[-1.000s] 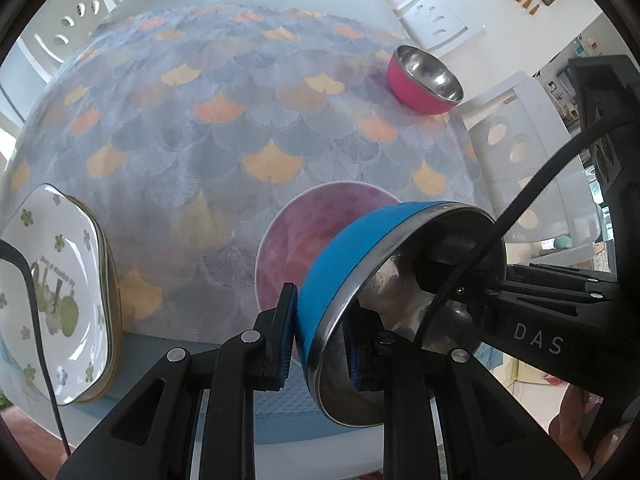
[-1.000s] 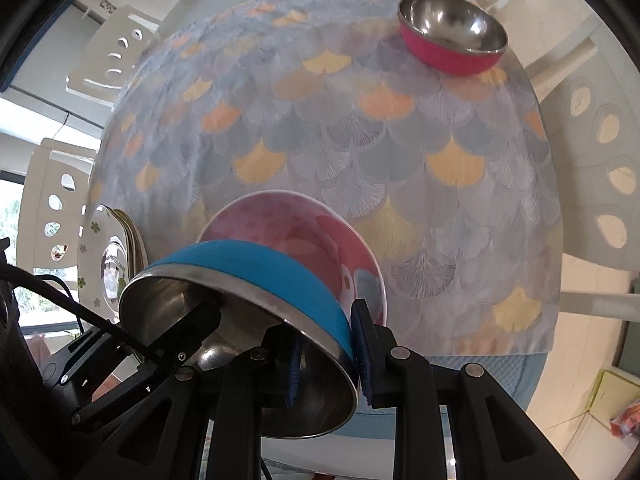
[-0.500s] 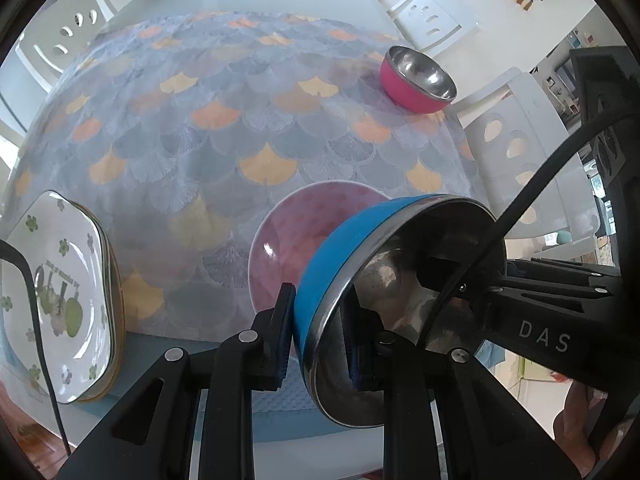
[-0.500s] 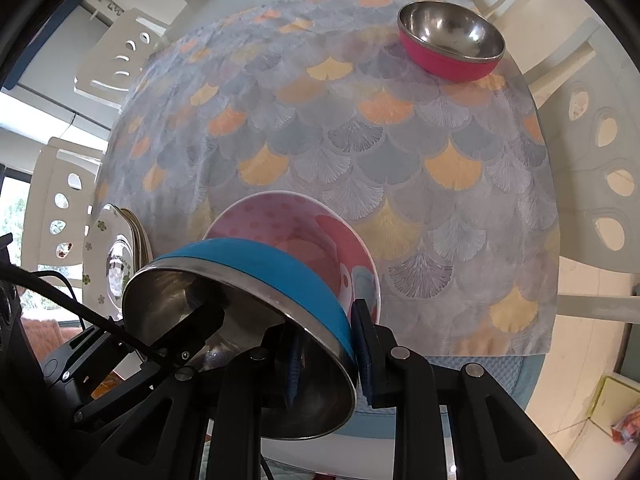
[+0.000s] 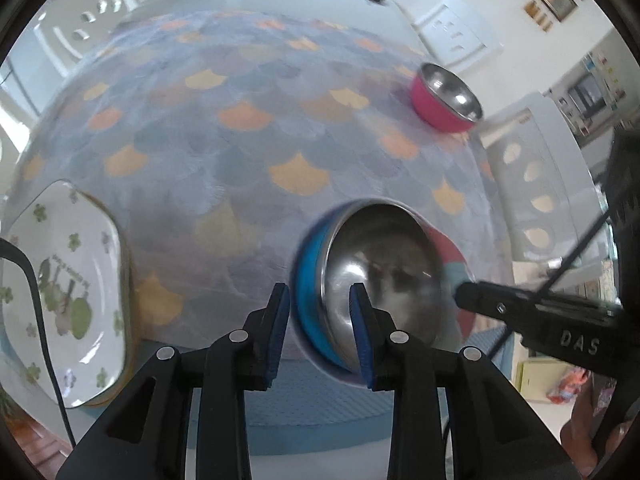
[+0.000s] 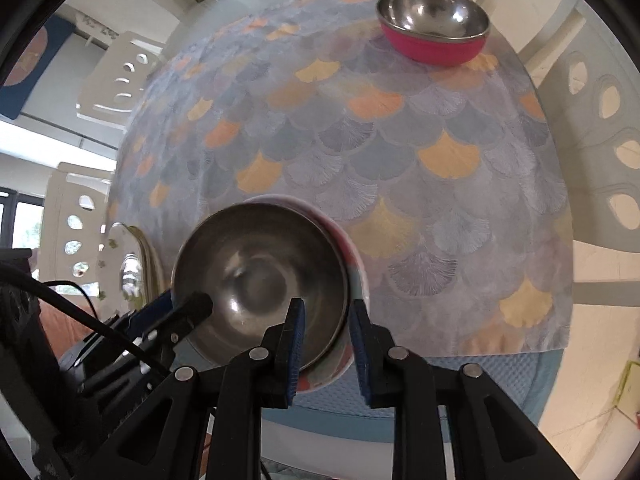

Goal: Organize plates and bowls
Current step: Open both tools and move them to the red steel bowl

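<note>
A blue steel bowl (image 5: 380,272) sits nested inside the pink patterned bowl (image 5: 452,248) near the table's front edge; it also shows in the right wrist view (image 6: 260,276), with the pink bowl's rim (image 6: 358,268) around it. My left gripper (image 5: 318,320) is open, its fingers straddling the blue bowl's near rim without clamping it. My right gripper (image 6: 326,332) is open, its fingers on either side of both bowls' rims. A pink steel bowl (image 5: 446,98) stands at the far right of the table (image 6: 434,26).
A stack of white floral plates (image 5: 66,292) lies at the front left edge, seen also in the right wrist view (image 6: 132,268). White chairs (image 5: 536,184) stand around the table. The scalloped tablecloth (image 5: 248,144) covers the table.
The blue bowl went from being held tilted above the pink bowl to resting inside it. Both grippers have opened and let go of its rim.
</note>
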The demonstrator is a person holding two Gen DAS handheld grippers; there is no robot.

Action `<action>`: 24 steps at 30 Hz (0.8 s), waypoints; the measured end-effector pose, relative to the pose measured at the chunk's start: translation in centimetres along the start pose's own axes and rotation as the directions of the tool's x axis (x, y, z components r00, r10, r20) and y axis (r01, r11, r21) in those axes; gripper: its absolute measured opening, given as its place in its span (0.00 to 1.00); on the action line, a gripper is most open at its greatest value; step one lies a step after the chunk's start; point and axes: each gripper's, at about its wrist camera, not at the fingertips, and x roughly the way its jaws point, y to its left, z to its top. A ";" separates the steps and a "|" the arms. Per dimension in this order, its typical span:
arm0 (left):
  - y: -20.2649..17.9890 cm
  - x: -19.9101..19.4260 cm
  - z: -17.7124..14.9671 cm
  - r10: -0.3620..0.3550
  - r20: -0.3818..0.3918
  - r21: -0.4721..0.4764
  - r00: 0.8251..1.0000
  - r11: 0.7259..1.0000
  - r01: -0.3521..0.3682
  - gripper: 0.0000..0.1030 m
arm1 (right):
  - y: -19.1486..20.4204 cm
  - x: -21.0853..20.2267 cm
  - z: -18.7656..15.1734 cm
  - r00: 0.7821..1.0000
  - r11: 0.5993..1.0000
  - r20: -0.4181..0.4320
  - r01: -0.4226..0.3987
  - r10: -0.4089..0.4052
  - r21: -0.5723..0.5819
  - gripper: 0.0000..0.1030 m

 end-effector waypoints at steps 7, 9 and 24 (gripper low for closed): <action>2.6 1.1 -0.7 -0.010 -0.033 -0.087 0.999 0.996 0.008 0.27 | 0.6 0.8 -0.5 1.000 1.000 -0.027 -0.003 0.003 -0.019 0.21; 2.2 0.9 -0.7 0.012 -0.024 -0.069 1.000 0.998 -0.014 0.27 | 0.7 0.8 -0.5 0.999 1.000 -0.035 -0.012 0.011 -0.023 0.21; -3.1 -8.6 6.7 -0.137 0.239 0.130 0.961 0.986 0.109 0.27 | -1.3 -13.9 0.3 0.836 0.987 0.526 -0.122 0.157 -0.101 0.64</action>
